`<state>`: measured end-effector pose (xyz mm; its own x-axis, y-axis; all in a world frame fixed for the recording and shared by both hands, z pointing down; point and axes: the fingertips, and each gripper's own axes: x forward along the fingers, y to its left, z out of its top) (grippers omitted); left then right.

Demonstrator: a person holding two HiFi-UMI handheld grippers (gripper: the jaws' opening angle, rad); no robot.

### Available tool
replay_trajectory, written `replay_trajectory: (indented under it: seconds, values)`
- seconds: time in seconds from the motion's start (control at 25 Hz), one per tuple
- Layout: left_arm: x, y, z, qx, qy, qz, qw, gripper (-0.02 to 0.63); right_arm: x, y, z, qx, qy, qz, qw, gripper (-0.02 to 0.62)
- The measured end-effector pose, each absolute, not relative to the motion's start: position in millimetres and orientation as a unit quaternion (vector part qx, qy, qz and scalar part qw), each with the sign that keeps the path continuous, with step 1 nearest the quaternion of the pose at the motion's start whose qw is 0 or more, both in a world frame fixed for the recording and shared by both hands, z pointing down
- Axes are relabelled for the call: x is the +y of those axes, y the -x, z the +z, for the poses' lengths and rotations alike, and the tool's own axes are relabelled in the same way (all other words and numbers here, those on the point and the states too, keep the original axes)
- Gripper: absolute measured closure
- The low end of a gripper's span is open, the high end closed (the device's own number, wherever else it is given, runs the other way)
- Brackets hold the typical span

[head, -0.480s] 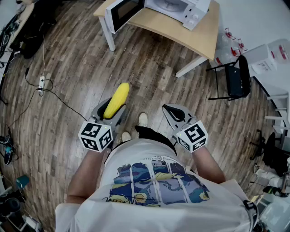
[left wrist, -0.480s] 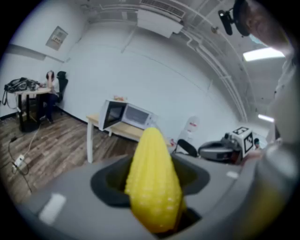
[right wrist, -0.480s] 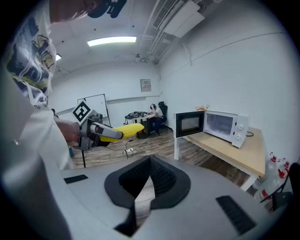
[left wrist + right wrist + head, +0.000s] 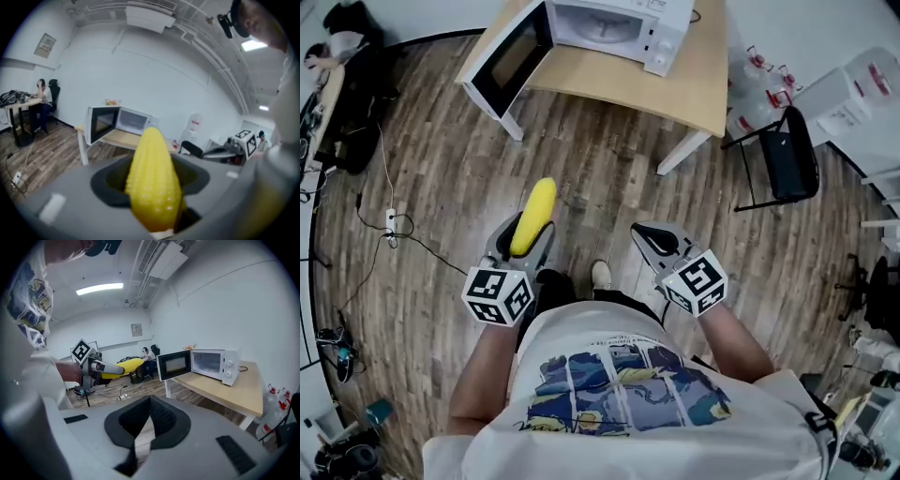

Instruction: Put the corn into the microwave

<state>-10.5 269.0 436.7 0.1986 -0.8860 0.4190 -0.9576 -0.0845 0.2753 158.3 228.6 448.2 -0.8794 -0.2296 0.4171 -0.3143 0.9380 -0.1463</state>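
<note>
Head view: a person in a printed white T-shirt [image 4: 619,394] is standing on a grey-brown wood-plank floor [image 4: 441,169], facing a white microwave oven [image 4: 609,23] that is sitting with its door swung open on a pale wooden table [image 4: 694,80]. The left gripper [image 4: 525,231] is clamping a yellow corn cob [image 4: 536,202], which is pointing toward the microwave, well short of it. The right gripper [image 4: 647,236], level with the left one and equally far from the microwave, is carrying nothing, its jaws pressed together. A black folding chair [image 4: 787,155] is standing right of the microwave's table, and a white power strip with a black cable [image 4: 391,220] is lying on the floor to the microwave's left.

Left gripper view: the corn is filling the gap between the dark pads, its tip rising in front of the microwave. Far left of the microwave, a seated person [image 4: 44,96] is working at a desk against a white wall.

Right gripper view: the jaws are meeting with nothing between them. A ceiling light strip [image 4: 101,288] is glowing above and left of the microwave.
</note>
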Motion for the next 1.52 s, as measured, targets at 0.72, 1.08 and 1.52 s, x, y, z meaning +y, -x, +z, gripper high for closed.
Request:
replay_trajectory:
  seconds: [0.72,1.08,1.52]
  values:
    - [15,89,460,-0.570,-0.782,0.079,0.238,0.350,60,-84,445,-0.926,-0.274,0.164,0.200,0.479]
    - [-98,111,482,-0.557,-0.792,0.095,0.232,0.350,9,-72,439,-0.900,-0.341,0.217,0.165,0.463]
    - [-239,118,518,-0.622,-0.740,0.122,0.224,0.350,-110,-128,446,-0.909,-0.315,0.196,0.191,0.426]
